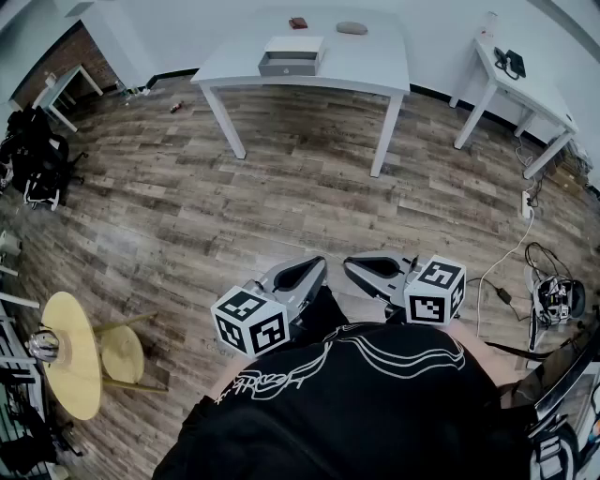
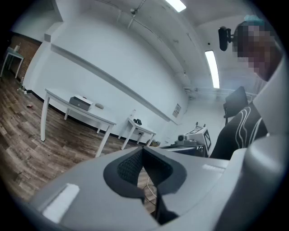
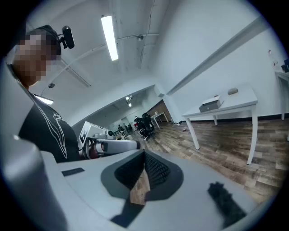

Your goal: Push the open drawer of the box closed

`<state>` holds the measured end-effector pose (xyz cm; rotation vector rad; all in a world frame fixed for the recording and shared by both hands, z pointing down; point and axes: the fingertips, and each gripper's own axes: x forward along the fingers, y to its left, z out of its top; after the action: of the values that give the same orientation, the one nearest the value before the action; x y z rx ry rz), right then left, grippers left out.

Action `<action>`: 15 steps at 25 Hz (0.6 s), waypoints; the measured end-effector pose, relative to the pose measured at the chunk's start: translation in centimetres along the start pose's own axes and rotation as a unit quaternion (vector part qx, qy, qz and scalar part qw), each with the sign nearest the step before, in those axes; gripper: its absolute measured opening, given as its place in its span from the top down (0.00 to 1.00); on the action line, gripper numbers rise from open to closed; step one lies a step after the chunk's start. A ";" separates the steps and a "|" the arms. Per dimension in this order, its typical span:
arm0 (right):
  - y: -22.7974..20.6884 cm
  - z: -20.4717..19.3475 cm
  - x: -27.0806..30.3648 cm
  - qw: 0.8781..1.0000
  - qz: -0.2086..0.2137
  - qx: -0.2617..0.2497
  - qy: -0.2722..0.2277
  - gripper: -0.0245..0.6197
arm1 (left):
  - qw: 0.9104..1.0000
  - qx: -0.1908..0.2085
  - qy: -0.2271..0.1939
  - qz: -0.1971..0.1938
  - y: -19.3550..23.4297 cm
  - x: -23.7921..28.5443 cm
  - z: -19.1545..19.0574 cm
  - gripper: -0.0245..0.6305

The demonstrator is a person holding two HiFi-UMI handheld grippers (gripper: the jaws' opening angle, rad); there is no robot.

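The box (image 1: 292, 54) is white with a grey drawer front (image 1: 287, 67) that faces me. It stands on the white table (image 1: 366, 66) far across the room. It also shows small in the left gripper view as the box (image 2: 80, 103) and in the right gripper view as the box (image 3: 210, 104). My left gripper (image 1: 317, 263) and right gripper (image 1: 349, 263) hang close to my body, tips turned toward each other, far from the table. The jaws of both the left gripper (image 2: 142, 150) and the right gripper (image 3: 144, 153) are shut with nothing between them.
A brown item (image 1: 298, 22) and a grey item (image 1: 352, 27) lie behind the box. A second white table (image 1: 525, 89) stands at the right. Cables (image 1: 553, 295) lie on the floor at the right, a yellow round stool (image 1: 75, 352) at the left, a dark chair (image 1: 37, 155) further back.
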<state>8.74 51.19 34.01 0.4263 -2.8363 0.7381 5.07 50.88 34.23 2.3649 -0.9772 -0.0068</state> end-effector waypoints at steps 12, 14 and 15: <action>-14.8 8.7 14.3 1.000 -0.017 0.019 0.007 0.95 | 1.000 -0.010 0.009 0.006 18.9 6.0 9.9 0.95; -17.4 10.9 16.8 0.999 -0.020 0.025 0.004 0.95 | 1.000 -0.012 0.012 0.003 22.2 7.0 12.4 0.95; -18.6 12.0 18.0 0.999 -0.022 0.025 0.002 0.95 | 1.000 -0.009 0.012 -0.003 23.6 7.5 13.6 0.95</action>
<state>-3.54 25.53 36.41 0.4913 -2.7999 0.8033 -7.60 25.72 36.44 2.3453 -0.9547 0.0104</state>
